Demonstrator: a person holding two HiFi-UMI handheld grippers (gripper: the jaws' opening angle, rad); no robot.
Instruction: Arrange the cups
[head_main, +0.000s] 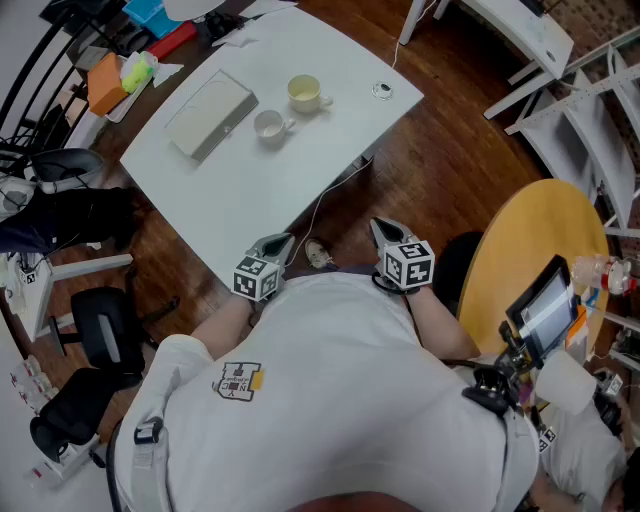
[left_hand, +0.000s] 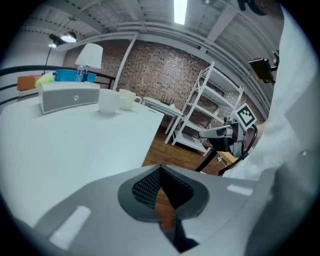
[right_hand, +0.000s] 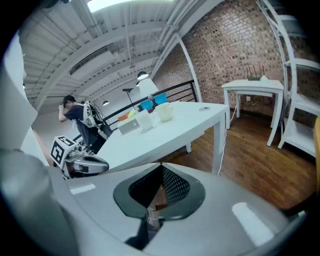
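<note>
Cups are sitting far up the desk (head_main: 300, 175), well apart from both grippers, so nothing is being held. Nearest the person, the left gripper (head_main: 275, 243) and right gripper (head_main: 385, 232) are hanging just off the desk's near edge. Each has its jaws pressed together on nothing (the dark ribbed pads are meeting tip to tip in both gripper views). Beyond them the smooth white desk top is lying bare.

Further on, the white cup (head_main: 268, 126) is standing upright just beside a flat grey box (head_main: 210, 113), with its handle pointing right. The cream cup (head_main: 304, 93) is standing a little beyond it and to the right, near but not touching.

Both are looking like glazed ceramic: stiff, round-walled and glossy, so probably slippery and breakable, yet light enough for one gripper. I am judging the rim wall to be the surest hold, one jaw inside and one outside, once the jaws are opening. The small looped handle is offering a thinner, less steady grip.
</note>
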